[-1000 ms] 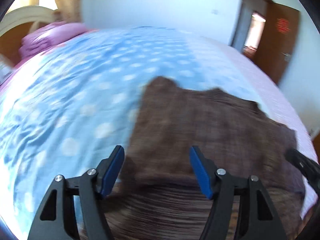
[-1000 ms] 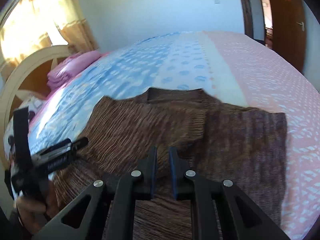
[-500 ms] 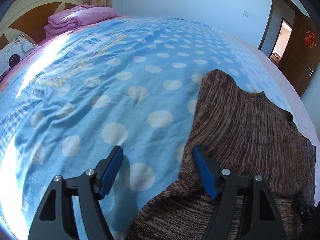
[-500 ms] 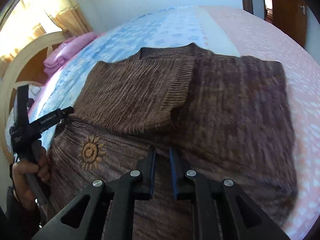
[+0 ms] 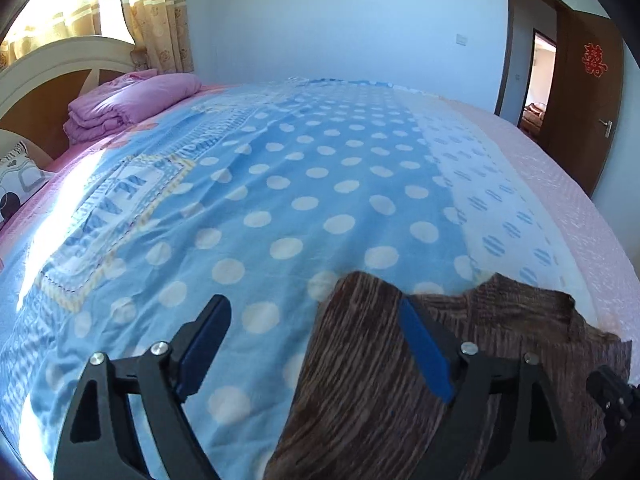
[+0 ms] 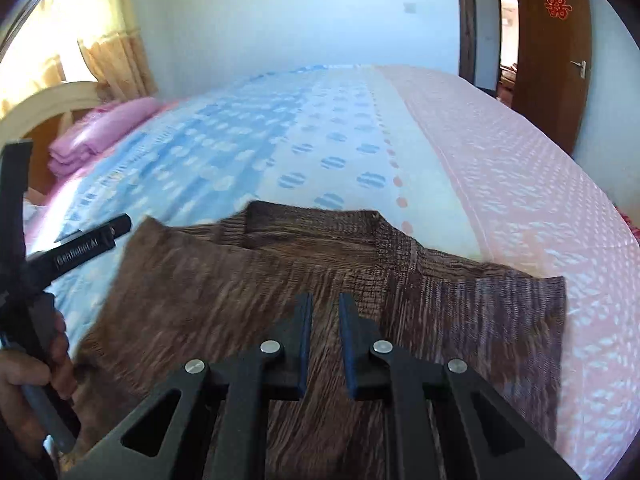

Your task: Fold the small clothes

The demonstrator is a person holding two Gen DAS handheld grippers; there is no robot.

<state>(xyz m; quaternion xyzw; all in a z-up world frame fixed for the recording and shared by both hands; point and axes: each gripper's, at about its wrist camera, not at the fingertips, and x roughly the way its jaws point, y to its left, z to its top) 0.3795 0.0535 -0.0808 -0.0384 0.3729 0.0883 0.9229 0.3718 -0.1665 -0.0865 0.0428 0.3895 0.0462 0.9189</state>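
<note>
A brown knitted sweater (image 6: 280, 280) lies flat on the bed, its collar toward the far side and one side folded over the middle. It also shows in the left wrist view (image 5: 360, 380) at the lower right. My left gripper (image 5: 316, 340) is open and empty, above the sweater's left edge; its right finger is over the knit, its left finger over the blanket. It shows from the side in the right wrist view (image 6: 80, 248). My right gripper (image 6: 324, 332) is nearly shut with a narrow gap and holds nothing, above the sweater's middle.
A blue polka-dot blanket (image 5: 300, 200) and a pink sheet (image 6: 520, 180) cover the bed. A folded pink quilt (image 5: 128, 100) lies by the headboard (image 5: 60, 64). A brown door (image 5: 588, 80) stands open at the right.
The left gripper has swung left off the sweater and then drawn back and tilted up. The right gripper dipped toward the sweater and rose again. The sweater lies still.
</note>
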